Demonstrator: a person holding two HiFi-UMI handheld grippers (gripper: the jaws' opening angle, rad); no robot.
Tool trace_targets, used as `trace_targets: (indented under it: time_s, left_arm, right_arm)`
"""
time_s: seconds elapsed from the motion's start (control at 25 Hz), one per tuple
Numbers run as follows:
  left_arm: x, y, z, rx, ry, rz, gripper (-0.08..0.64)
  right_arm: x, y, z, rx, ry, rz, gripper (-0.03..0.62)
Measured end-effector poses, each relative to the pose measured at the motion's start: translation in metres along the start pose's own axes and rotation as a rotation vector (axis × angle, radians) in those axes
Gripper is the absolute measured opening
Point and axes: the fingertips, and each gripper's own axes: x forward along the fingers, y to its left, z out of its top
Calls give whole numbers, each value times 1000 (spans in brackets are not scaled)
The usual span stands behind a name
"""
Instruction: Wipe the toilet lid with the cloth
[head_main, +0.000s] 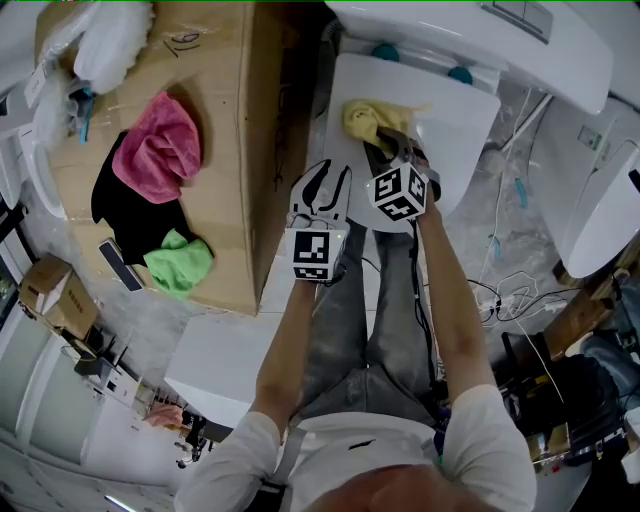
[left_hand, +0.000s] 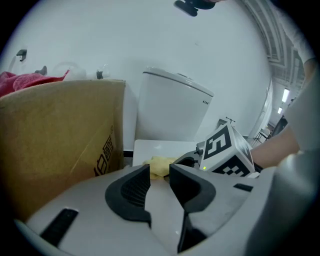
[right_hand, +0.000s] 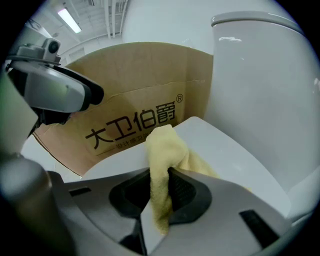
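Observation:
The white toilet lid (head_main: 455, 125) lies closed below the tank. A yellow cloth (head_main: 372, 120) rests bunched on the lid's left part, and my right gripper (head_main: 397, 152) is shut on it. In the right gripper view a fold of the cloth (right_hand: 162, 145) is pinched between the jaws of that gripper (right_hand: 160, 187) and trails onto the lid (right_hand: 225, 150). My left gripper (head_main: 323, 188) hovers at the lid's near left edge. Its jaws (left_hand: 160, 182) stand a little open with nothing between them; the cloth (left_hand: 159, 164) shows beyond them.
A tall cardboard box (head_main: 215, 150) stands close on the toilet's left, carrying a pink cloth (head_main: 160, 145), a green cloth (head_main: 180, 262) and a black cloth (head_main: 130, 215). The tank (head_main: 480, 35) is behind the lid. Another white fixture (head_main: 600, 200) and cables (head_main: 500, 290) lie to the right.

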Motion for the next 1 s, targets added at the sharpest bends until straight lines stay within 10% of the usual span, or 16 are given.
trace_targets:
  time_s: [1.0]
  left_arm:
    - [27, -95, -1, 111, 47, -87, 137]
  right_arm:
    - [-66, -48, -97, 124, 1, -85, 87]
